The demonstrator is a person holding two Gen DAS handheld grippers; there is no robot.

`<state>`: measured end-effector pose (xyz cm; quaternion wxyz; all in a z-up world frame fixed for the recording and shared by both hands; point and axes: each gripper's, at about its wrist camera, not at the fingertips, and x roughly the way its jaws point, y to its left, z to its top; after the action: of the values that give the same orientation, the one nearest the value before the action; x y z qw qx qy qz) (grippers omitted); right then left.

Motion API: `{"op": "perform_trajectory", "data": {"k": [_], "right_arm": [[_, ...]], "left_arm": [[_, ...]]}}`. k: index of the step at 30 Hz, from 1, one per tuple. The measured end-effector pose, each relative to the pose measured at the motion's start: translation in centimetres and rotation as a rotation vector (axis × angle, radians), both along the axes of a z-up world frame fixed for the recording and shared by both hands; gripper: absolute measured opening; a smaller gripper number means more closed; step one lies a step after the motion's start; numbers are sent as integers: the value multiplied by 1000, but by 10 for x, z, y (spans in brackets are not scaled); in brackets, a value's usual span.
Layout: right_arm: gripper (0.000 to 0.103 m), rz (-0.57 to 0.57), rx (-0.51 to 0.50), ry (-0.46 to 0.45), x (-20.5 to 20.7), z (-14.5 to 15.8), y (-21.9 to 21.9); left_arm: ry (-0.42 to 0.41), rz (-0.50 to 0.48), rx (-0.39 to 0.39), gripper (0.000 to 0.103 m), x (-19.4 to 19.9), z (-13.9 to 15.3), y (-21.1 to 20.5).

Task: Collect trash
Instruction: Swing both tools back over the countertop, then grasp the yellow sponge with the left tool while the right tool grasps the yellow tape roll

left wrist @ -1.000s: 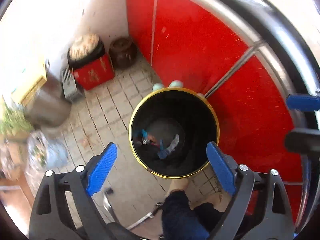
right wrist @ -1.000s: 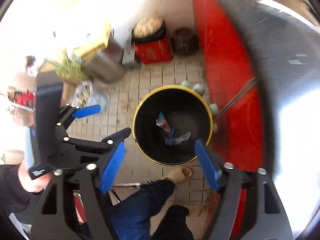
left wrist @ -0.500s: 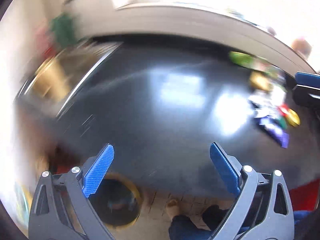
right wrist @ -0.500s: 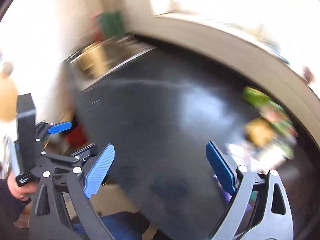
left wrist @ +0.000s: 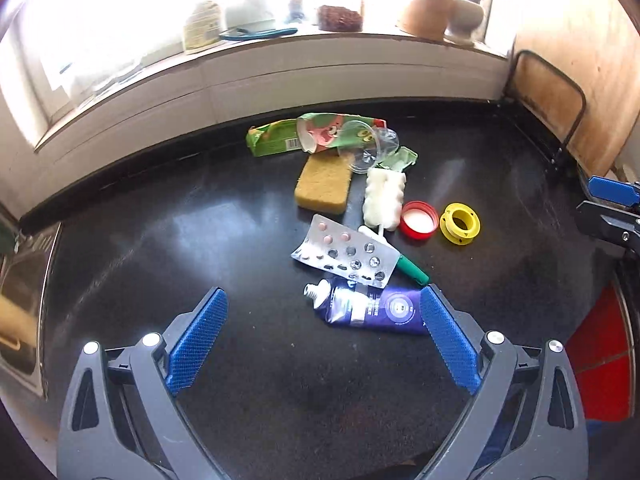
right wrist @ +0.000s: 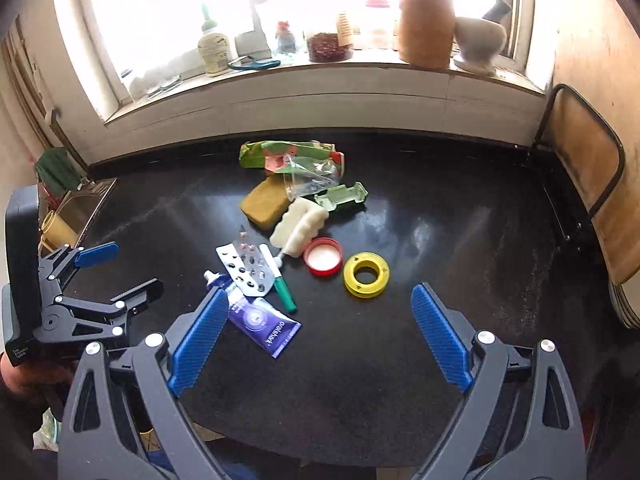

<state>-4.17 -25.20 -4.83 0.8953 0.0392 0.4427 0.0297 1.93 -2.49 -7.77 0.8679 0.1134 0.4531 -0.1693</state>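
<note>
Both grippers hang spread wide and empty over the black countertop point(left wrist: 160, 240) as I look down their fingers: my left gripper point(left wrist: 322, 338) sits just near of a purple tube point(left wrist: 368, 308), whose crimped end lies close by its right pad, while my right gripper point(right wrist: 320, 334) hovers near of a yellow ring spool point(right wrist: 366, 274). From the right wrist view the left gripper point(right wrist: 120, 276) shows at the left edge, jaws parted.

Trash lies scattered in a loose pile at the middle of the counter. Beyond the tube, a silver blister pack point(left wrist: 346, 252) overlaps a brush with a green handle point(left wrist: 412, 272) and a white foam head point(left wrist: 384, 198). Right of the foam head sits a red cap point(left wrist: 419, 219), white inside, and the spool point(left wrist: 460, 219) lies just beside it. Farther back are a yellow sponge point(left wrist: 324, 184), a clear plastic cup point(left wrist: 370, 148) on its side, a pale green carton piece point(left wrist: 400, 158) and a crumpled green wrapper point(left wrist: 304, 136) near the back wall.

A steel sink point(right wrist: 84, 204) sits at the left end of the counter. On the bright windowsill point(right wrist: 280, 76) stand a clay pot point(right wrist: 426, 32), a mortar with pestle point(right wrist: 480, 40) and a jar of red contents point(right wrist: 330, 46).
</note>
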Motion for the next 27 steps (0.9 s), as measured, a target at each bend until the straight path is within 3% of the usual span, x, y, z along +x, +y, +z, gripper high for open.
{"op": "perform_trajectory", "data": {"k": [10, 21, 27], "right_arm": [[90, 29, -23, 43, 30, -35, -13], [89, 99, -73, 197, 88, -123, -28], [89, 137, -96, 243, 116, -154, -28]], "left_arm": [[31, -15, 72, 94, 53, -33, -20], [90, -78, 130, 94, 149, -93, -55], [152, -132, 109, 94, 180, -119, -66]]}}
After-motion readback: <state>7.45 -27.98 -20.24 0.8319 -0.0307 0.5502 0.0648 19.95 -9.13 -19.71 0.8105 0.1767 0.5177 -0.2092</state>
